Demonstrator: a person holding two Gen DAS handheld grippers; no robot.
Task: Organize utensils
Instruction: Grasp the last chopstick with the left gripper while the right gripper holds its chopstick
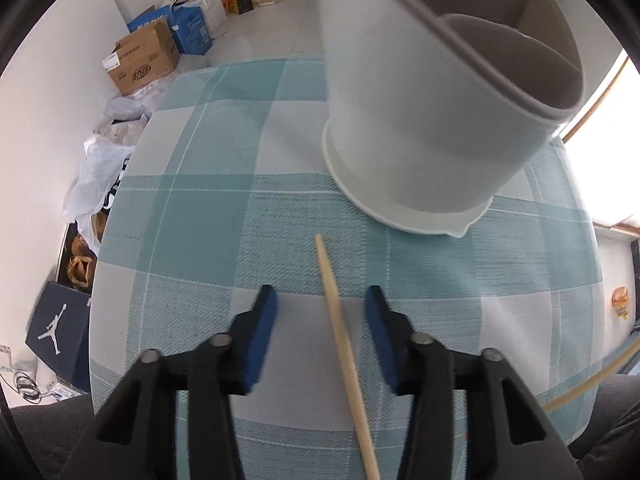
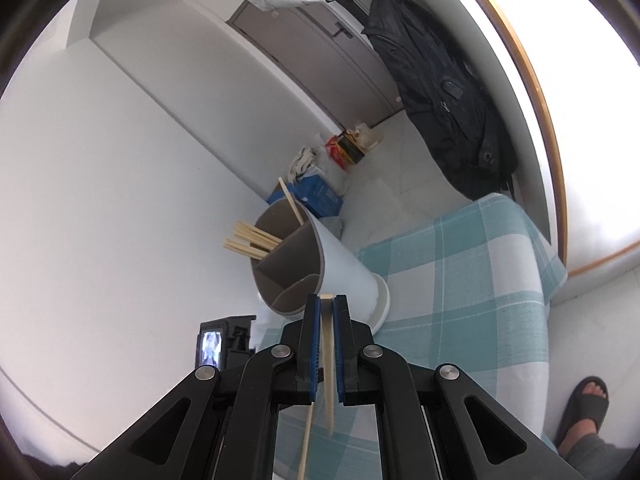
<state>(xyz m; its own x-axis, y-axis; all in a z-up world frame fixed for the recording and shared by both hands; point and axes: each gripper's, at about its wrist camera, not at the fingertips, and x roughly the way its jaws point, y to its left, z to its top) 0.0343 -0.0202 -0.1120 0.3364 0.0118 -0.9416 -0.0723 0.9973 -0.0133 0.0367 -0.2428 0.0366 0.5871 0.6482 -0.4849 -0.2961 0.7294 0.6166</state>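
Note:
A white utensil holder [image 1: 404,112] with grey inner compartments stands on the checked tablecloth [image 1: 200,224], just beyond my left gripper [image 1: 320,300]. That gripper is open, its blue pads either side of a wooden chopstick [image 1: 340,344] lying on the cloth. In the right wrist view the holder [image 2: 320,268] has several chopsticks [image 2: 250,240] standing in its far compartments. My right gripper [image 2: 327,300] is shut on a chopstick [image 2: 328,360], held just short of the holder's rim. Another chopstick [image 2: 306,440] lies on the cloth below it.
Cardboard boxes [image 1: 144,60] and bags [image 1: 100,168] crowd the floor past the table's left edge. A dark backpack [image 2: 440,92] hangs by the wall. A sandalled foot [image 2: 584,408] is beside the table. A second chopstick [image 1: 592,384] lies at the right edge.

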